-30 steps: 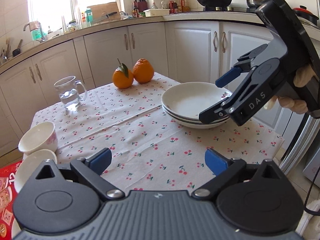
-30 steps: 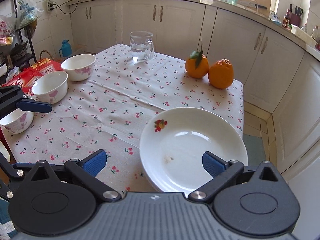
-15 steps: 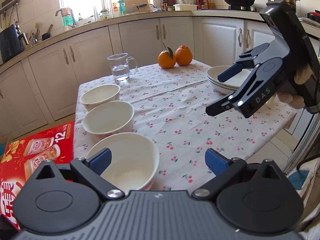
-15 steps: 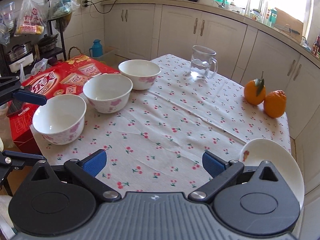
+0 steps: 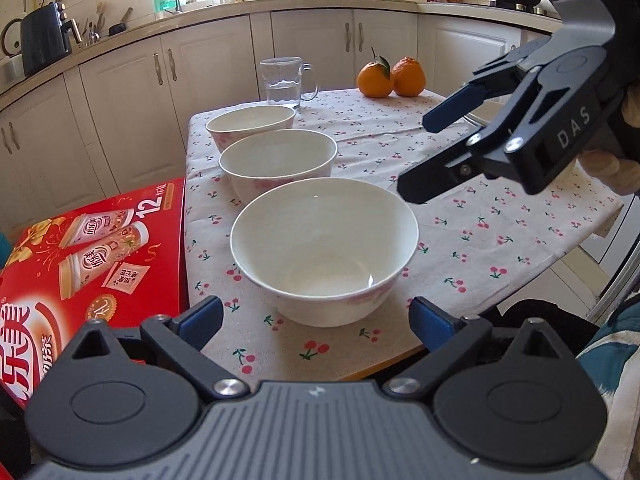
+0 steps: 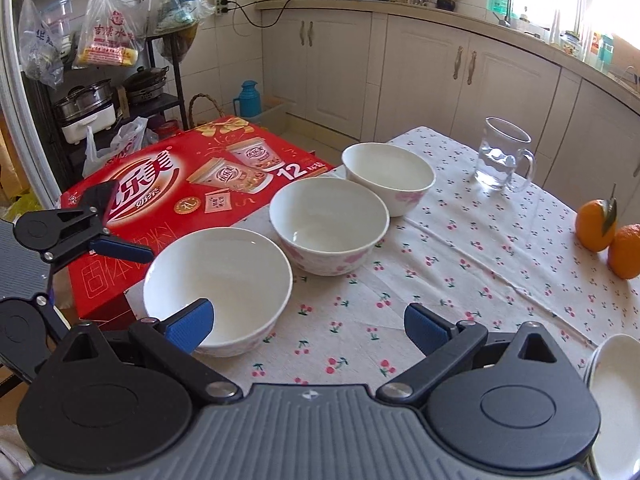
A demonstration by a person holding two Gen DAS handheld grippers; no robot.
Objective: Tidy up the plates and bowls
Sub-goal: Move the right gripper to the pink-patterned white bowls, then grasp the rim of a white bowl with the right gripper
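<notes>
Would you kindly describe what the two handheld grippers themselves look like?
Both are matte black. The left gripper and right gripper each have two linkage arms with silver pivot screws, blue finger pads, round side housings and a ribbed grey body. The right one shows white "DAS" lettering in the left view.

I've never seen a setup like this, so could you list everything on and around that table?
bowls: three, white with pink flowers, in a row along the table's edge
plates: a white stack, near corner
glass mug: one, clear, some water, far side
oranges: two, far corner
tablecloth: white, cherry print
box: one, red, beside the table
left gripper: black, blue pads, open, at the nearest bowl
right gripper: same, open, above the table
</notes>
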